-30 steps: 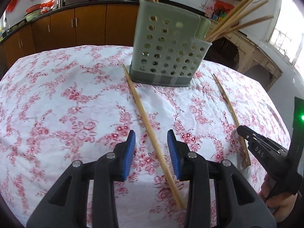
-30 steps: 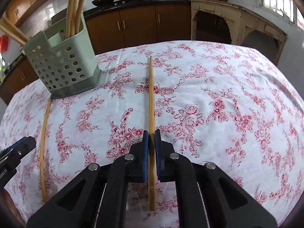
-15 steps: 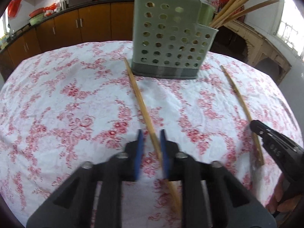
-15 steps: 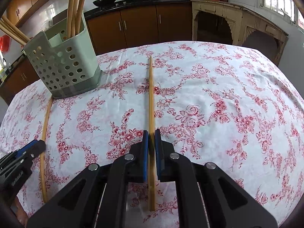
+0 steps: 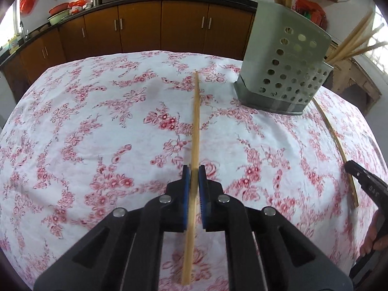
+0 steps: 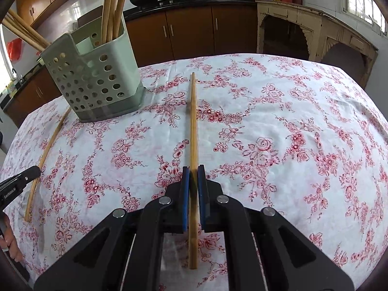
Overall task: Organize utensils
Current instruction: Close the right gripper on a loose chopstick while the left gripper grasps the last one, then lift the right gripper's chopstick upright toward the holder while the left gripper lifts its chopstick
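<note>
Both tongs clamp one long wooden chopstick each — left tongs (image 5: pixel 194 177) on one (image 5: pixel 195 131), right tongs (image 6: pixel 193 177) on another (image 6: pixel 193 126) — beside the grey perforated plastic holder (image 6: pixel 94 77) on the floral-clothed surface (image 6: pixel 291 133).

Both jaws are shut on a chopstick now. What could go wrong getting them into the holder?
1. Each chopstick is gripped well back from its far end, so the long tip may swing and miss the opening.
2. The holder already has sticks fanning out; an incoming one could snag them or tip it.
3. Both arms heading for one holder may collide.
</note>
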`<state>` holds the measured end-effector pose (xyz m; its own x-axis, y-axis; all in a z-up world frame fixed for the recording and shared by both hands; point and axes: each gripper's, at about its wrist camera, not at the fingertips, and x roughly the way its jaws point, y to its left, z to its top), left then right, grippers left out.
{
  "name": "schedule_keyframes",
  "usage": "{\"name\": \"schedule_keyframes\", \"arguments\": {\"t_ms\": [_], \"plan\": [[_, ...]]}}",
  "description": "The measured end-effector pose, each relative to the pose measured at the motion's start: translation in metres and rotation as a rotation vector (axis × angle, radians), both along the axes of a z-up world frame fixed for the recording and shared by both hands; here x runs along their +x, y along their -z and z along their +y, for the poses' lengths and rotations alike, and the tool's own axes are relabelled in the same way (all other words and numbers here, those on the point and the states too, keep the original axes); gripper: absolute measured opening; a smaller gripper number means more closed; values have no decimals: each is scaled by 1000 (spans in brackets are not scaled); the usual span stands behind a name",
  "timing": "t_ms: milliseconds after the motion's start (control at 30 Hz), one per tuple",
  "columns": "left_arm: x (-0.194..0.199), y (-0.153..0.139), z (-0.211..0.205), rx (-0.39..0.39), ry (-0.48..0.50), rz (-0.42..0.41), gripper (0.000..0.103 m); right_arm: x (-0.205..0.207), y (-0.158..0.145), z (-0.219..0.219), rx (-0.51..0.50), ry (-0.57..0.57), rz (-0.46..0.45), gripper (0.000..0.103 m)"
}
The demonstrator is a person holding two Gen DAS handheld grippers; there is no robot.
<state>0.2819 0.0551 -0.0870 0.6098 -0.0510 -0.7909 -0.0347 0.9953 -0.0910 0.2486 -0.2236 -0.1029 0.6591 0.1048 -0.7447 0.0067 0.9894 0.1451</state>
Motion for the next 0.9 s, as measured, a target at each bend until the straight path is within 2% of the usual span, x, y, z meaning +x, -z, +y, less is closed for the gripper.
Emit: {"name": "schedule_keyframes", "arguments": {"t_ms": [100,300,333,467,733,900], "plan": [[-10,0,-2,2,18,-16,26,-3,0,0,-6,-7,0,8],[-20,1,-3,7,21,-30,26,-11,-1,2,-28,-18,1,8],[-22,1,-3,6,22,-30,26,-12,-1,2,-29,-19,1,8],[-32,2,-4,24,-7,-27,8,-14,-1,0,-19,-20,2,8],[-38,-1,-5,19,19,3,7,-22,-10,-7,8,-11,-29,8],[-45,-23,0,13,52,-19,7,-31,-32,-18,23,8,-86,8]]}}
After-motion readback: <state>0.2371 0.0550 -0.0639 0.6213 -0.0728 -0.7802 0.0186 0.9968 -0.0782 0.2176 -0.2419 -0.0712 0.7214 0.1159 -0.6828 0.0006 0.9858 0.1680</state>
